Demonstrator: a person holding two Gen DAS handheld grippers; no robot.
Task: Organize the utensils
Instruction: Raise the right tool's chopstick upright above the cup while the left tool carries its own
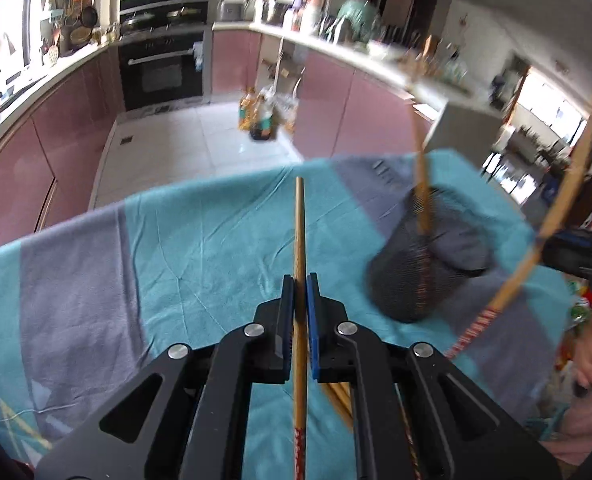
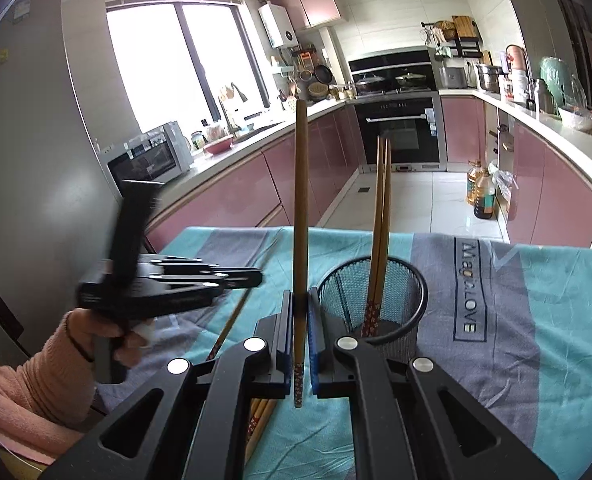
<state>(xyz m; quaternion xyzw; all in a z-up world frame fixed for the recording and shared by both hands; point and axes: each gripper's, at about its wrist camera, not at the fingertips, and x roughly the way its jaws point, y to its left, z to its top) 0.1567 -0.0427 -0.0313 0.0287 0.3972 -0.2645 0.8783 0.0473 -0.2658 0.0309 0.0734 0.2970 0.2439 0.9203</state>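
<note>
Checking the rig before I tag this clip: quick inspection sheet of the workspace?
Surface: table under a teal and grey cloth, wrinkled.
Job's things: black mesh holder upright with two chopsticks standing in it; loose chopsticks lying on the cloth near the front edge.
Clutter: nothing seen on the cloth.
Grippers: left gripper shut on one chopstick; right gripper shut on another chopstick, beside the holder.
Cables: nothing seen.
Surroundings: kitchen with pink cabinets, oven, oil bottles on the floor.
</note>
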